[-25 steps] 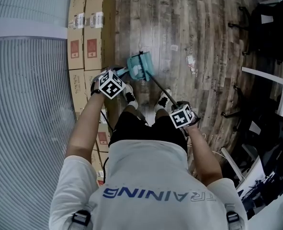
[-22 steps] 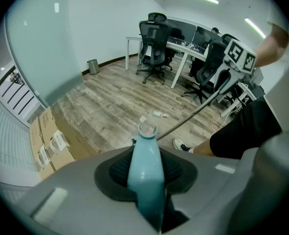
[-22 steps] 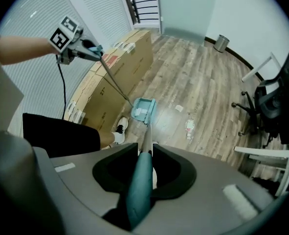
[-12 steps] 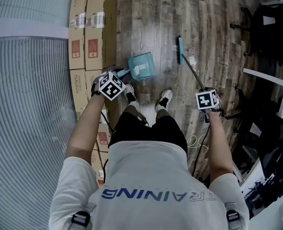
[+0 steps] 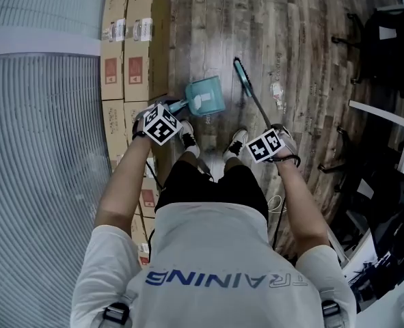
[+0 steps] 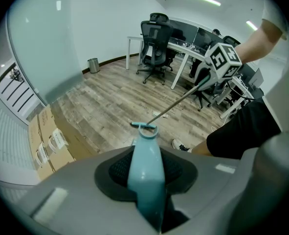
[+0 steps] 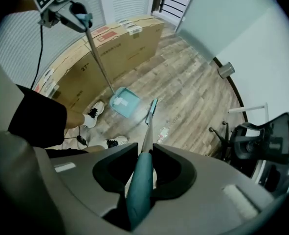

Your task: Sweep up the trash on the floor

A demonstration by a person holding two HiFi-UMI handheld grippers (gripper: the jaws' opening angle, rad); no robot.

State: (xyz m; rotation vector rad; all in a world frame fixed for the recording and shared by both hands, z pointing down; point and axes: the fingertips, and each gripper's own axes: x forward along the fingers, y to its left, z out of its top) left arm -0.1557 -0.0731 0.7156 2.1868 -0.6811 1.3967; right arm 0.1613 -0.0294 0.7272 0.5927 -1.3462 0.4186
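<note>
A teal dustpan (image 5: 205, 96) rests on the wood floor ahead of the person's shoes, with a white scrap inside it. My left gripper (image 5: 173, 109) is shut on the dustpan's long teal handle (image 6: 145, 170) and points steeply down. My right gripper (image 5: 277, 132) is shut on the teal broom handle (image 7: 138, 187). The thin stick runs down to the broom head (image 5: 241, 74), which sits right of the dustpan (image 7: 123, 103) and apart from it. A white wrapper (image 5: 277, 91) lies on the floor right of the broom head (image 7: 152, 110).
Cardboard boxes (image 5: 123, 67) line the wall on the left, close behind the dustpan. Office chairs (image 5: 386, 33) and white desks (image 6: 183, 50) stand on the right. A cable (image 5: 278, 201) lies by the right shoe. A small bin (image 6: 93, 65) stands by the far wall.
The right gripper swung the broom from the dustpan out to the right, then partway back left, the head now nearer the dustpan. The left gripper and dustpan stayed put.
</note>
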